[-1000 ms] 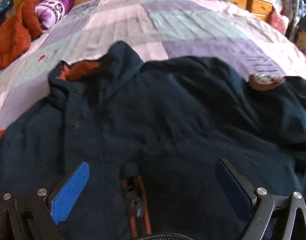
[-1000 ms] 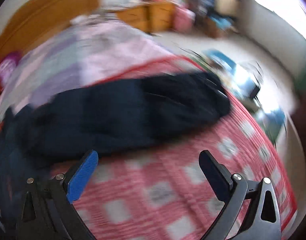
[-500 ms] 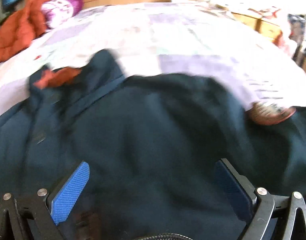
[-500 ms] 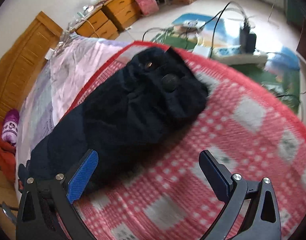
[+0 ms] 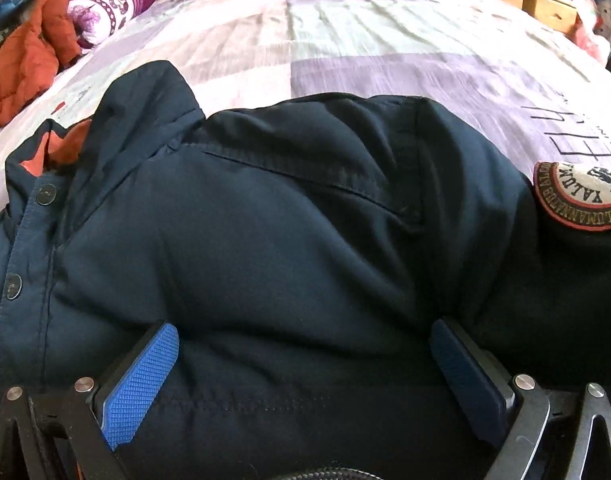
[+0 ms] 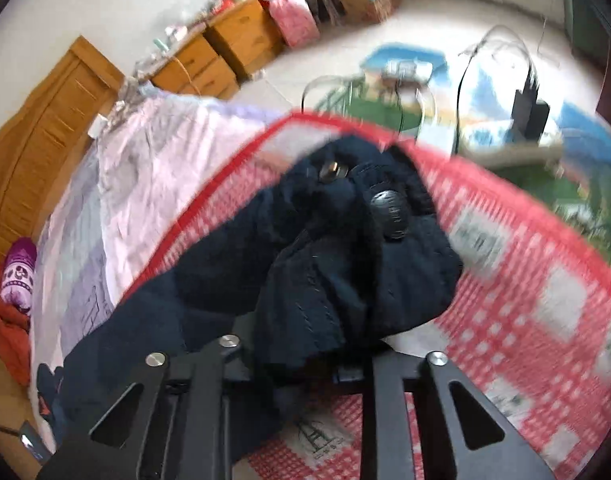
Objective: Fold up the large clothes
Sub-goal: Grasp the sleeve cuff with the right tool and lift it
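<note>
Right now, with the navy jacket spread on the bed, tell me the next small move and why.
Probably finish closing the right gripper on the sleeve end, then lift it across the navy jacket. Its fingers are closing with the bunched cuff between them, while the left gripper stands wide open, pressed into the jacket body.

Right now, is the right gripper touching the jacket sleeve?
Touching. The right wrist view shows the right gripper closing, with the jacket sleeve bunched between its jaws.

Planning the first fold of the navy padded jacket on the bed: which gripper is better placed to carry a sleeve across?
Right. The right gripper is closing with the navy padded jacket's sleeve cuff bunched between its fingers. The left gripper is wide open, pushed into the jacket's body.
</note>
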A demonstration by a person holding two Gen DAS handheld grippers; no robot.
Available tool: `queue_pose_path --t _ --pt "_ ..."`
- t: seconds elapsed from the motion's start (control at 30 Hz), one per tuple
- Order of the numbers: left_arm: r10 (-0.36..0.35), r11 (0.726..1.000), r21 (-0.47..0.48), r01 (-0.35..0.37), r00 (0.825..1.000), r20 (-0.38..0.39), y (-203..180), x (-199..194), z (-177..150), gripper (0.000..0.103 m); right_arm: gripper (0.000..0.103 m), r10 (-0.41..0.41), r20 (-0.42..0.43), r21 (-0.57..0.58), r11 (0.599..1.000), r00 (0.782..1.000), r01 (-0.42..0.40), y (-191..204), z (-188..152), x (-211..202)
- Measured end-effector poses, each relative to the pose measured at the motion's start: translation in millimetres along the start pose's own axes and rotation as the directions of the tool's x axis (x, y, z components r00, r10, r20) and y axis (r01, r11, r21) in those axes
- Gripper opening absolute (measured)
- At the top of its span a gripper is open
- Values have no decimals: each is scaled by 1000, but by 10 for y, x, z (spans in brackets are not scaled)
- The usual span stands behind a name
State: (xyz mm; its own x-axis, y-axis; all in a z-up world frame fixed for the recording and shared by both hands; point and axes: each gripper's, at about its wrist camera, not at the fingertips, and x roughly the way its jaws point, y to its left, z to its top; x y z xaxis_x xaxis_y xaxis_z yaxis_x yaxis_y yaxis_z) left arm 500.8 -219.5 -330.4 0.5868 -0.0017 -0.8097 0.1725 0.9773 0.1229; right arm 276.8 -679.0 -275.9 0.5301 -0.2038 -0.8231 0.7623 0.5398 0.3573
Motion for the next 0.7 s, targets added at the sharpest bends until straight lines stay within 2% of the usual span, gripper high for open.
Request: queue_pose_path --t 0.07,0.13,0.2,0.3,0.4,0.53,0.6,0.63,0.67,0.7 --pt "-14 1000 -18 14 1000 -3 41 -24 27 103 19 -11 61 -14 1000 998 12 -67 132 -159" --pt "6 1000 -12 -6 1000 0 35 -26 59 103 18 8 55 -8 1000 998 -7 -170 195 -194" --pt "27 999 -29 -28 1000 -16 46 26 95 103 18 -28 43 -44 999 999 29 -147 137 -201" --pt "50 998 -36 -51 998 -37 38 57 141 103 18 -22 71 -6 1000 997 22 -257 -2 -334" --pt "67 998 2 -67 998 22 -68 -29 278 103 18 -66 72 -58 996 995 71 -300 -185 -362" --pt "73 997 15 -73 997 12 -169 96 469 103 18 -49 89 -46 998 995 53 -373 -293 -458" --pt "76 997 8 -76 996 56 -200 8 542 103 18 -45 99 -62 997 994 52 -366 -326 -542" --pt "71 997 29 -76 988 135 -266 -107 568 103 18 -44 104 -67 996 994 51 -368 -337 -590" --pt "85 993 71 -98 983 160 -366 -113 566 103 18 -41 112 -74 996 993 50 -366 -346 -634" --pt "106 986 113 -124 983 149 -455 -46 567 103 18 -34 121 -76 996 992 43 -365 -354 -700"
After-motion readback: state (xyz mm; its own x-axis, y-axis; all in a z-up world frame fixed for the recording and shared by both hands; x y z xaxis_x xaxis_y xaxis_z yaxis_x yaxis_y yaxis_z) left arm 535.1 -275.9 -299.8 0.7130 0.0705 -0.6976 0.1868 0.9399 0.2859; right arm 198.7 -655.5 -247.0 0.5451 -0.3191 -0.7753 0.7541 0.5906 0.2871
